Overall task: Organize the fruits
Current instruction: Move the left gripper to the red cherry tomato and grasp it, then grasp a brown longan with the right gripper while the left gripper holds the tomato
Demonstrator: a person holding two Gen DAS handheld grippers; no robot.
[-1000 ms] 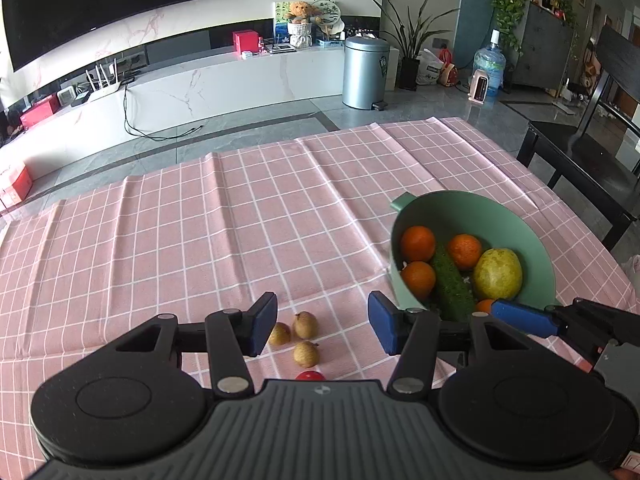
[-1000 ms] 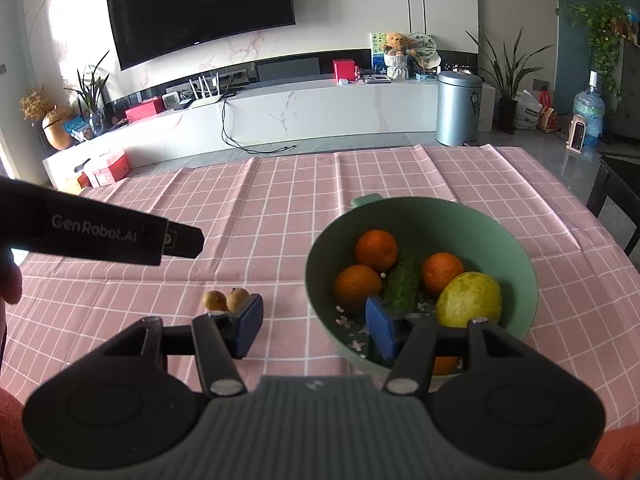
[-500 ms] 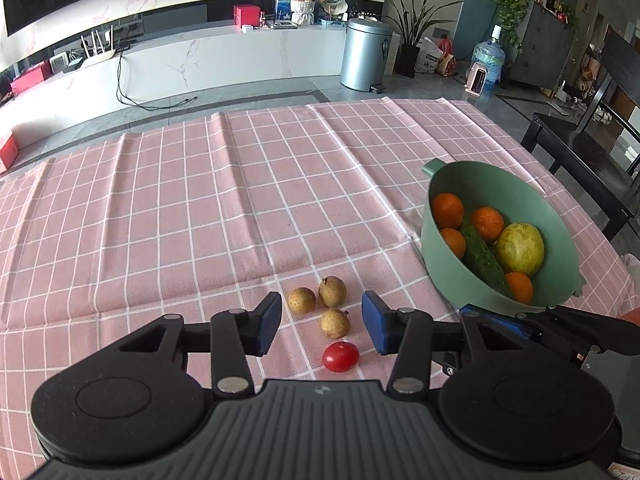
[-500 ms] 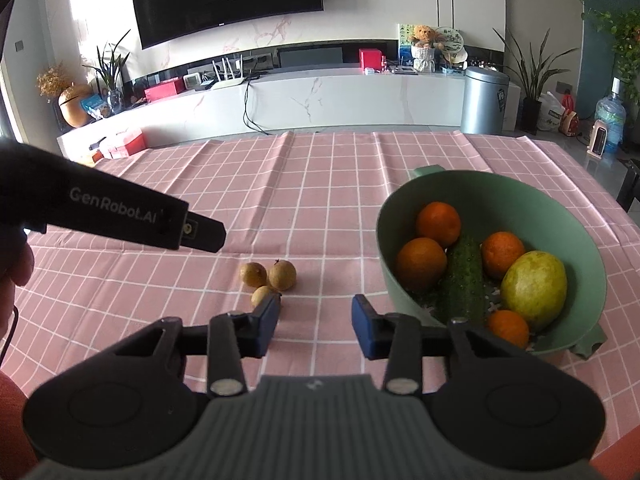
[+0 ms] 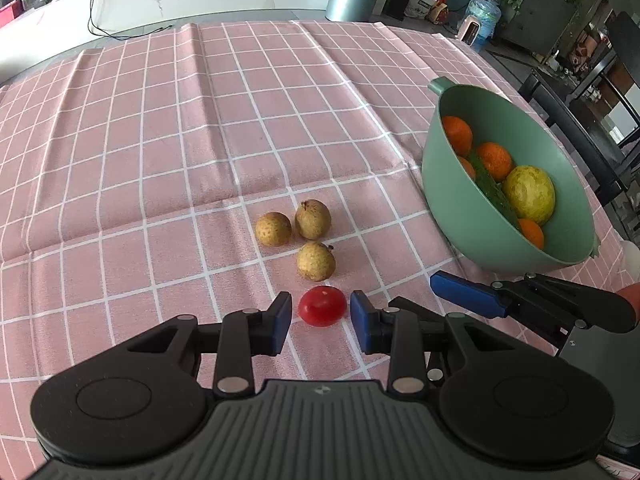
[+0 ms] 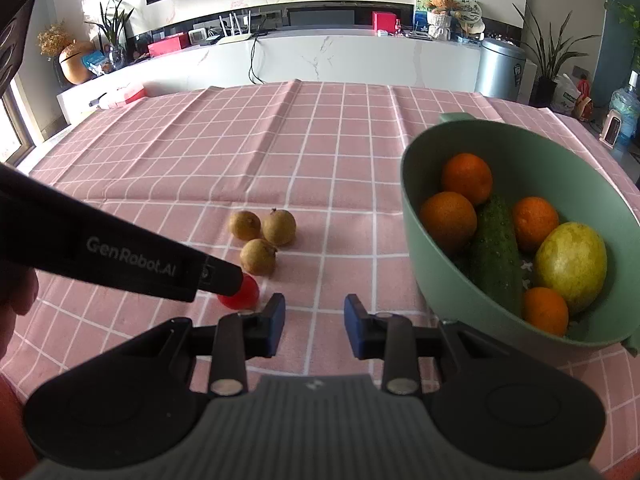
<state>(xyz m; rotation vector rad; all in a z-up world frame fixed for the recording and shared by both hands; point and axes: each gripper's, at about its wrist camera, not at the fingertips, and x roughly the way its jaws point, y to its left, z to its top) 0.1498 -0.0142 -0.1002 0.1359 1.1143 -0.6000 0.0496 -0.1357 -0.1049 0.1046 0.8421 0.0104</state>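
Note:
A red cherry tomato (image 5: 322,306) lies on the pink checked cloth between the blue pads of my left gripper (image 5: 321,322). Its jaws are closing, with thin gaps still showing on both sides of the tomato. Three brown longans (image 5: 313,219) sit just beyond it. In the right wrist view the left gripper's black finger covers part of the tomato (image 6: 244,296). My right gripper (image 6: 314,324) hangs low over bare cloth beside the green bowl (image 6: 424,248), jaws closing on nothing. The bowl (image 5: 460,216) holds several oranges, a cucumber (image 6: 496,252) and a yellow-green fruit (image 6: 570,264).
A dark chair (image 5: 580,140) stands past the table's right edge. Bare cloth stretches beyond the longans (image 6: 259,256) to the far edge. A person's hand (image 6: 16,292) holds the left gripper at the left. A steel bin (image 6: 500,68) and a white cabinet lie behind.
Both grippers sank toward the table and tilted down, and their jaws narrowed. The left one came round the cherry tomato; the right one drew back from the bowl's rim to bare cloth.

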